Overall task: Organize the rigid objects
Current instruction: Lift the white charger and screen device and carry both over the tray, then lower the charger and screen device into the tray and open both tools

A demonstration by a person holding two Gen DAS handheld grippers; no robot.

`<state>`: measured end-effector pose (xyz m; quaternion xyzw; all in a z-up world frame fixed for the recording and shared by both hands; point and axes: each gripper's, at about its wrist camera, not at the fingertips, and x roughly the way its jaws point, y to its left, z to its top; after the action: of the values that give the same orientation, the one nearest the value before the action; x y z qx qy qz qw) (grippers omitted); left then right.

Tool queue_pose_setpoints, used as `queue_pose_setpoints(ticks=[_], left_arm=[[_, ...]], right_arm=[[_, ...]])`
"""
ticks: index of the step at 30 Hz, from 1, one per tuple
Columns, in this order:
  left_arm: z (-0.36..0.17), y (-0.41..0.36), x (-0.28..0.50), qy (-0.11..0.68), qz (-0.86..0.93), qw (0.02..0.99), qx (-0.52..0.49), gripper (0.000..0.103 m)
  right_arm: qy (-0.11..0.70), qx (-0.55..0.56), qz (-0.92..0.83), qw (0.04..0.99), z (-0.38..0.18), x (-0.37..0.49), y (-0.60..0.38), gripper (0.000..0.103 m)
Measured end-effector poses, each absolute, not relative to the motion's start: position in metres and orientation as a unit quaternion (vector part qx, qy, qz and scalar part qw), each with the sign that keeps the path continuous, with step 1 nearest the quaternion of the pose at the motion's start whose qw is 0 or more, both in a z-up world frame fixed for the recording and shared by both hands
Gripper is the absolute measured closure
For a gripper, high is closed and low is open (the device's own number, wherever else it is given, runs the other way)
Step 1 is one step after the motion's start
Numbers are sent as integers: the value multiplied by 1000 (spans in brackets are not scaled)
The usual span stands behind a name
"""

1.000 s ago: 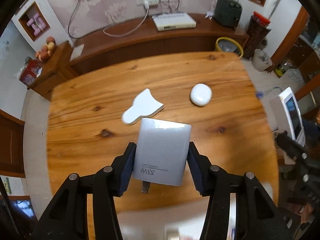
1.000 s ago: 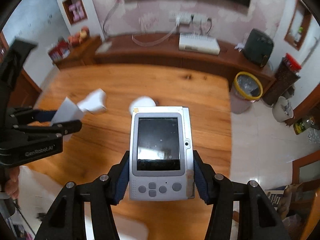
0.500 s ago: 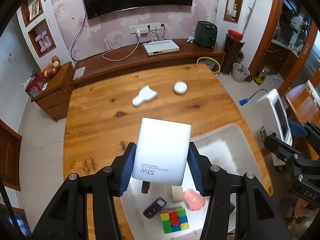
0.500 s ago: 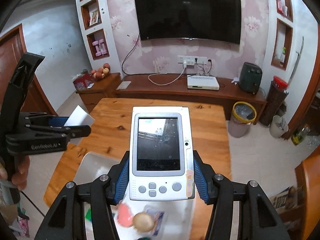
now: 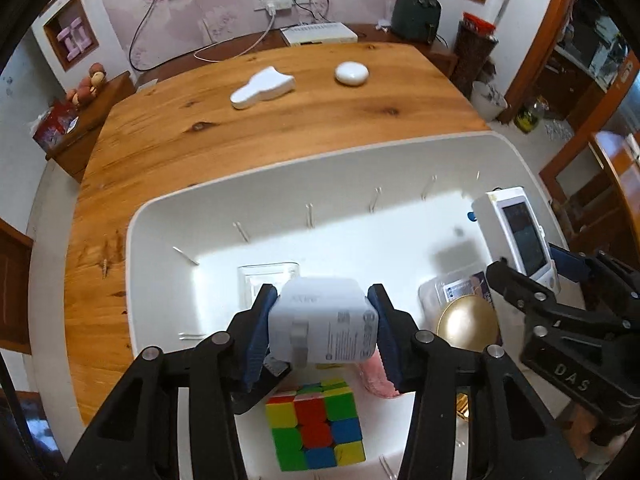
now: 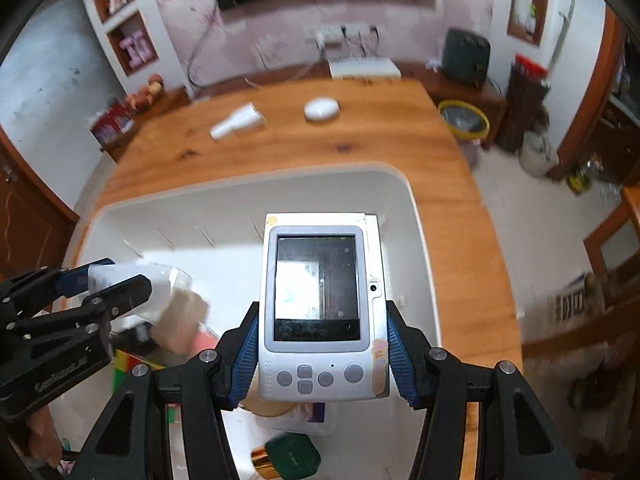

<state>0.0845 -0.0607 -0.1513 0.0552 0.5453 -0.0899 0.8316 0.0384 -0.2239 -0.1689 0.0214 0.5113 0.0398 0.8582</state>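
My left gripper [image 5: 320,332] is shut on a white charger block [image 5: 324,326] and holds it over the white bin [image 5: 132,248]. My right gripper [image 6: 322,356] is shut on a silver digital camera [image 6: 322,312] above the bin's right side; the camera also shows in the left wrist view [image 5: 516,232]. In the bin lie a colour cube [image 5: 316,428], a gold round object [image 5: 468,324], a pink item [image 5: 372,376] and a clear case [image 5: 266,280]. On the wooden table [image 5: 160,140] beyond the bin lie a white flat piece [image 5: 262,88] and a white oval case [image 5: 351,73].
A dark green and gold bottle [image 6: 288,458] lies in the bin near its front. A sideboard with a white box [image 5: 318,34] stands behind the table. A yellow-rimmed waste bin [image 6: 464,122] stands on the floor at the table's right.
Both grippers have come down and forward over the white bin with their objects. The charger block has tilted so that its plug side faces me.
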Motion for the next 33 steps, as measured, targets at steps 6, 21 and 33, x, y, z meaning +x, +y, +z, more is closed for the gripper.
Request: queue_pose_setpoints(ticks=[6,21,33], left_arm=[[-163,-75,83,547,-94,828,78,53],[-158,-64,80,530,-72,841,79,27],[-135,-59,68,499,-69,860,77,15]], right_arm=[[523,-5,28,852,-186,38,-214,46],[526,-34,16,849,-189,39,-207,34],[477,-59,24,877,-166,17,-196,32]])
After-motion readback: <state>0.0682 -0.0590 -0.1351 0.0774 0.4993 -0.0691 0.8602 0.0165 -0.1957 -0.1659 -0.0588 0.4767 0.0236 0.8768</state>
